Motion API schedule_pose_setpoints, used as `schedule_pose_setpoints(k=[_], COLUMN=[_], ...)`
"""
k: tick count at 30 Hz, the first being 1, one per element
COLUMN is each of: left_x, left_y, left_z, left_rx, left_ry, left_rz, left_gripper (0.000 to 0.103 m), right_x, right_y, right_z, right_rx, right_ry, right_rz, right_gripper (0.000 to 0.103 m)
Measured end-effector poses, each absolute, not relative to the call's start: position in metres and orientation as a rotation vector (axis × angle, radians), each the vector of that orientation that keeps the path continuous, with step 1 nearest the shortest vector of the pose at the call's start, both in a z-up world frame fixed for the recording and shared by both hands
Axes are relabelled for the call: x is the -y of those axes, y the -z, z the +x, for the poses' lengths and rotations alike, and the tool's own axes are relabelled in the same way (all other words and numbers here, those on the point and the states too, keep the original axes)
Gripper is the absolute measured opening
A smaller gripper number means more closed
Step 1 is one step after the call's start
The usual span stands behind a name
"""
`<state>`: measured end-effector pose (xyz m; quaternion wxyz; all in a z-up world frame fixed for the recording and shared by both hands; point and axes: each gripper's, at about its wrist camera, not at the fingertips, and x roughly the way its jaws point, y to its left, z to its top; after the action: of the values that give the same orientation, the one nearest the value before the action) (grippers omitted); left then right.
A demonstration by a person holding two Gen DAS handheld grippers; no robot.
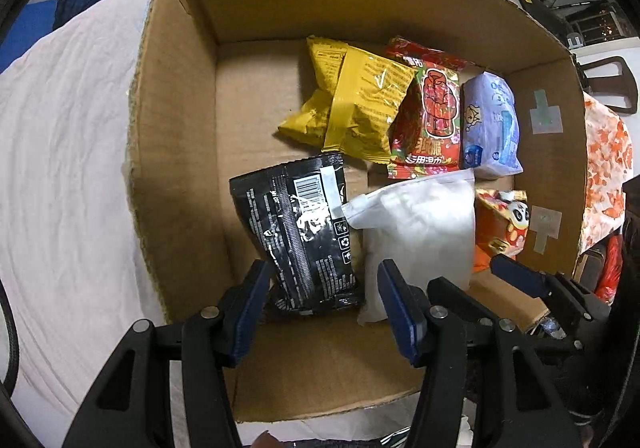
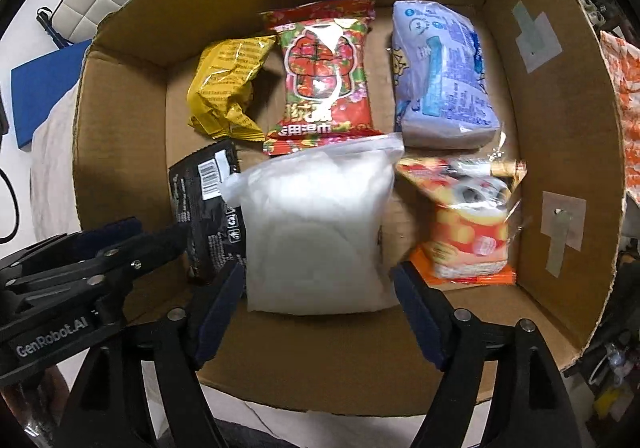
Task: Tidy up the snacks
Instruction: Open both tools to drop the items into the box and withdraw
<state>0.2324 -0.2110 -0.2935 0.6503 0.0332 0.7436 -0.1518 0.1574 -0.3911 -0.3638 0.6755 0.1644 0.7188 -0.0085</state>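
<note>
Two tongs are hanging spread and empty over the box (image 2: pixel 120 119): right tongs (image 2: pixel 316 312) straddling the white bag (image 2: pixel 316 224), lying lengthwise ahead. Left tongs (image 1: pixel 320 308) are bracketing the black packet (image 1: pixel 298 232), the nearer pick for that hand.

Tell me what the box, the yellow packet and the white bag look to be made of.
Box: brown corrugated cardboard, matte, with ragged torn top edges and tape patches on one wall.
Yellow packet: thin glossy film, likely plastic or foil laminate, judging by sharp crinkles and bright glints.
White bag: translucent frosted plastic, probably soft; the pale contents show through only dimly, and the top edge looks like a sealed strip.
</note>
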Motion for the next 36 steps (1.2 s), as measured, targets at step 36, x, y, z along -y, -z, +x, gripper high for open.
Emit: schedule_pose_setpoints(k=[36], left_x=[0.209], left_y=[0.192], left_z=[0.183], left_rx=[-1.373], left_ry=[0.265], left_rz=[0.115], left_gripper=[0.096], right_x=[0.42], right_y=[0.243], right_z=[0.104], right_rx=[-1.378], right_ry=[0.165], right_rz=[0.185], right_gripper=[0.103])
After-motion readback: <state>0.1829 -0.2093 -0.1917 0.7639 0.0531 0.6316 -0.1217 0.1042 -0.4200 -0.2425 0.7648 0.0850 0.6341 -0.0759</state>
